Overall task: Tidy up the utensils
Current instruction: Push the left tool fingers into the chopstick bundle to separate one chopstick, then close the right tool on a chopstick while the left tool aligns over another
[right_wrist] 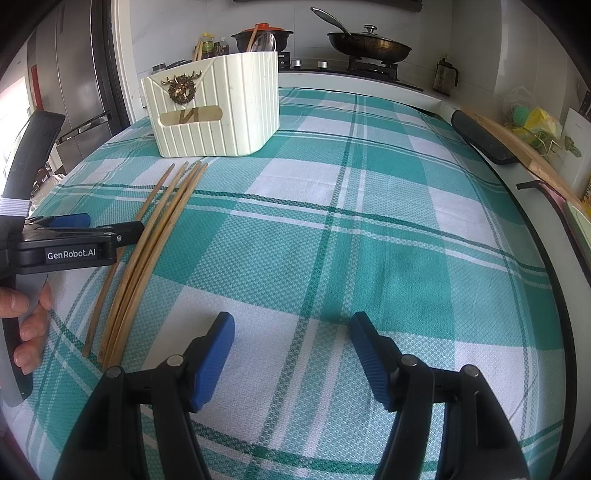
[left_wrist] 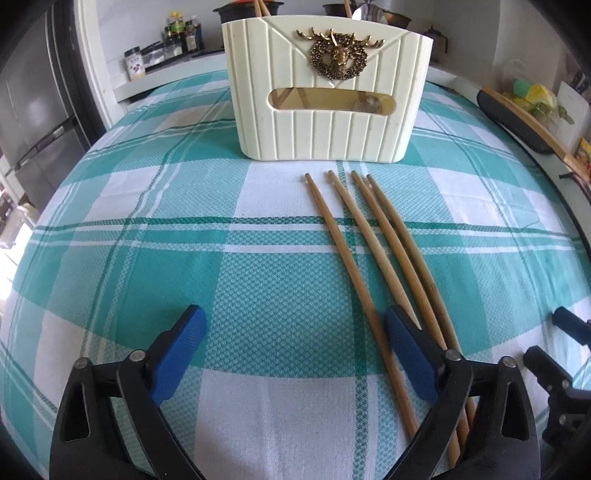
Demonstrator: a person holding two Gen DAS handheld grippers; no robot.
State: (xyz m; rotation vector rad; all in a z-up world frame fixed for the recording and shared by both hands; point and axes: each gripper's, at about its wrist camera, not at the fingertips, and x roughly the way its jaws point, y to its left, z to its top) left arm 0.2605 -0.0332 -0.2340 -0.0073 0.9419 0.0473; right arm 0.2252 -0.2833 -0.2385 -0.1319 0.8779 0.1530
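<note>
Several bamboo chopsticks (left_wrist: pixel 354 236) (right_wrist: pixel 162 221) lie side by side on the green plaid tablecloth (left_wrist: pixel 184 258), their tips pointing at a cream ribbed utensil holder (left_wrist: pixel 325 125) (right_wrist: pixel 221 122) with a gold deer emblem. Chopsticks and a spoon stand inside the holder. My left gripper (left_wrist: pixel 295 325) (right_wrist: pixel 107 225) is open low over the cloth. The leftmost chopstick runs just inside its right finger (left_wrist: pixel 406 339), and the others pass under that finger. My right gripper (right_wrist: pixel 291 332) (left_wrist: pixel 554 339) is open to the right of the chopsticks with only cloth between its fingers.
A person's hand (right_wrist: pixel 26 317) holds the left gripper. A black bar (right_wrist: pixel 484 138) and a wooden board (right_wrist: pixel 517 147) lie along the table's right edge. Behind the table a stove carries a pan (right_wrist: pixel 369 44) and a clay pot (right_wrist: pixel 262 35). A fridge (right_wrist: pixel 74 74) stands at the left.
</note>
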